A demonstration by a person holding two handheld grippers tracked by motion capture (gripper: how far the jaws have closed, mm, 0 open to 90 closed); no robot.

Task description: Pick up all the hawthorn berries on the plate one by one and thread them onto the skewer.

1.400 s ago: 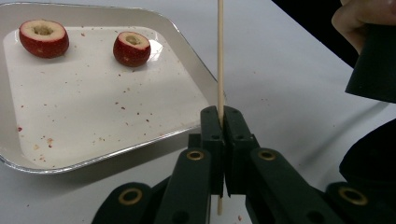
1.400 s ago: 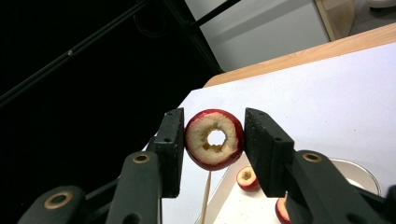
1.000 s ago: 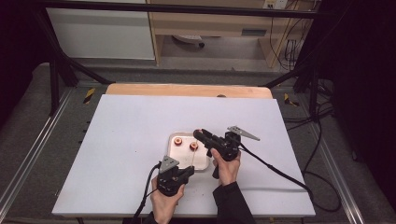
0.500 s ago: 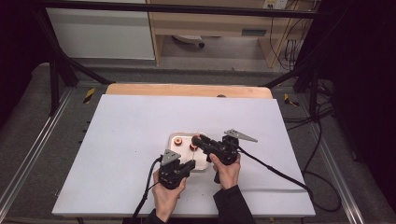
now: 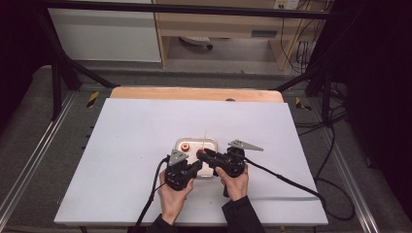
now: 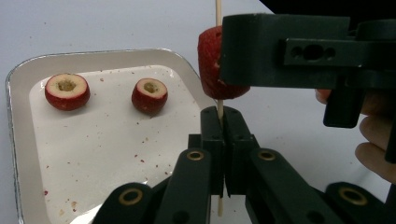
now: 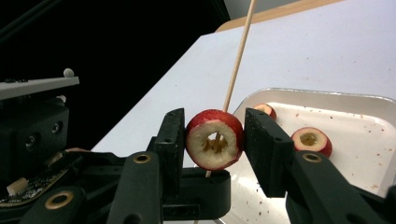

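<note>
**Cored red fruit held on a wooden skewer above a tray**

Near the front edge of a white table, a person works with a black two-jaw gripper in each hand. The left gripper has its jaws clamped tight on a thin wooden skewer, which stands upright. The right gripper grips a round red fruit with a hollowed pale centre, one jaw pressed on each side. The skewer passes through the fruit's core hole, and the fruit sits just above the left gripper's jaws. Just behind lies a white rounded tray flecked with red crumbs, holding two more cored red fruits, slightly apart.
</note>
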